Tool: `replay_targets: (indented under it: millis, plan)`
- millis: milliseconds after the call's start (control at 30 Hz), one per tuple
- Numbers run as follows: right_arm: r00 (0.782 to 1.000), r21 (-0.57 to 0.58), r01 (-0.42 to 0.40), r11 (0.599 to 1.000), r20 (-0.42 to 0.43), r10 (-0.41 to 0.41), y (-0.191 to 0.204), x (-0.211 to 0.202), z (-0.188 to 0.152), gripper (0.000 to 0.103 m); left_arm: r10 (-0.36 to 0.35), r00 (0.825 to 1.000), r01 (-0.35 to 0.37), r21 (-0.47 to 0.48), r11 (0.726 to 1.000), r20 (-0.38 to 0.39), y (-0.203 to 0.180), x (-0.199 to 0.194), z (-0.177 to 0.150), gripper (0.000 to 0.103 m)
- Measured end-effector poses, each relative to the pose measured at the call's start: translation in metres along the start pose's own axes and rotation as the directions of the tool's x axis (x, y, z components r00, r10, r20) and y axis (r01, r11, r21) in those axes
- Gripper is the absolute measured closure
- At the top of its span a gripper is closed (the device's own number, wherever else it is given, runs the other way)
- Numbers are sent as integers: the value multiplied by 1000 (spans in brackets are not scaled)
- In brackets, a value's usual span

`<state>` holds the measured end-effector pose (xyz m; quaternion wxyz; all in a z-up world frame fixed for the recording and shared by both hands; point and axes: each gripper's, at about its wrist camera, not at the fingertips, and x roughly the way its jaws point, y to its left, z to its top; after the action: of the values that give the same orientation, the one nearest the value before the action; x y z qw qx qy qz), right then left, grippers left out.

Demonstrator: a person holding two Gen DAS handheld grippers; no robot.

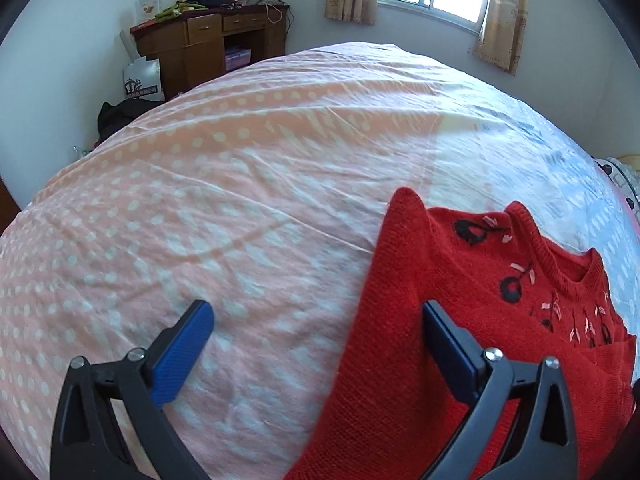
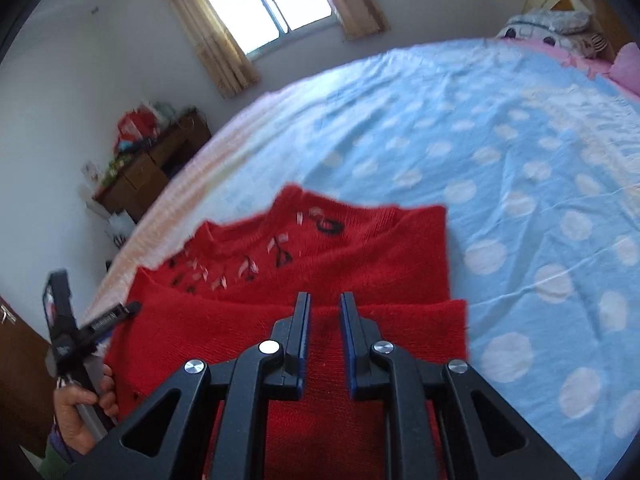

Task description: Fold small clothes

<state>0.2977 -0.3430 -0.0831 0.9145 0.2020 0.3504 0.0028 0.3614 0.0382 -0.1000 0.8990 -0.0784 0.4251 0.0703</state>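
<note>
A small red knit sweater point(image 1: 460, 320) with black and pink embroidery near its collar lies on the bed, its sides folded in and its lower part folded up over the chest point(image 2: 320, 280). My left gripper point(image 1: 316, 312) is wide open and empty, hovering over the sweater's left edge, one finger above the sheet, the other above the knit. My right gripper point(image 2: 325, 300) hovers over the folded-up lower part; its jaws stand a narrow gap apart with nothing between them. The left gripper and the hand holding it also show in the right wrist view point(image 2: 76, 340).
The bed sheet is pink with white dots point(image 1: 200, 200) on the left and blue with white dots point(image 2: 520, 160) on the right. A wooden desk point(image 1: 208, 40) with clutter stands by the far wall. Pillows point(image 2: 560, 24) lie at the bed's head.
</note>
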Motion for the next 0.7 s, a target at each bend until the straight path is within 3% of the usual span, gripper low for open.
replay_targets:
  millis: [67, 133, 200, 300, 467, 533, 633, 700]
  plan:
    - [998, -3, 62, 998, 12, -62, -5, -9, -3, 88, 0, 1000, 0, 0, 1000, 1, -1, 1, 0, 0]
    - [994, -23, 104, 994, -30, -105, -10, -5, -11, 88, 7, 1000, -7, 7, 1000, 2, -1, 1, -1, 0]
    - [989, -26, 122, 992, -83, -124, -15, 0, -20, 88, 8, 1000, -8, 10, 1000, 1, 1, 1, 2, 0]
    - [991, -12, 118, 993, -61, -118, -13, -17, -23, 88, -5, 1000, 5, 16, 1000, -6, 1, -1, 1, 0]
    - [991, -40, 113, 993, 81, -110, -2, -87, -29, 87, 11, 999, -15, 108, 994, 34, -2, -32, -19, 0]
    - [983, -70, 136, 988, 133, -126, 5, -114, -33, 79, 6, 999, -13, 144, 989, 52, -3, -48, -27, 0]
    - [955, -59, 148, 987, 269, -127, 13, -171, -41, 61, -17, 996, 1, 178, 984, 88, -3, -78, -42, 0]
    - [928, -39, 135, 990, 356, -112, 17, -203, -47, 55, -35, 994, 14, 191, 982, 106, -3, -94, -49, 0]
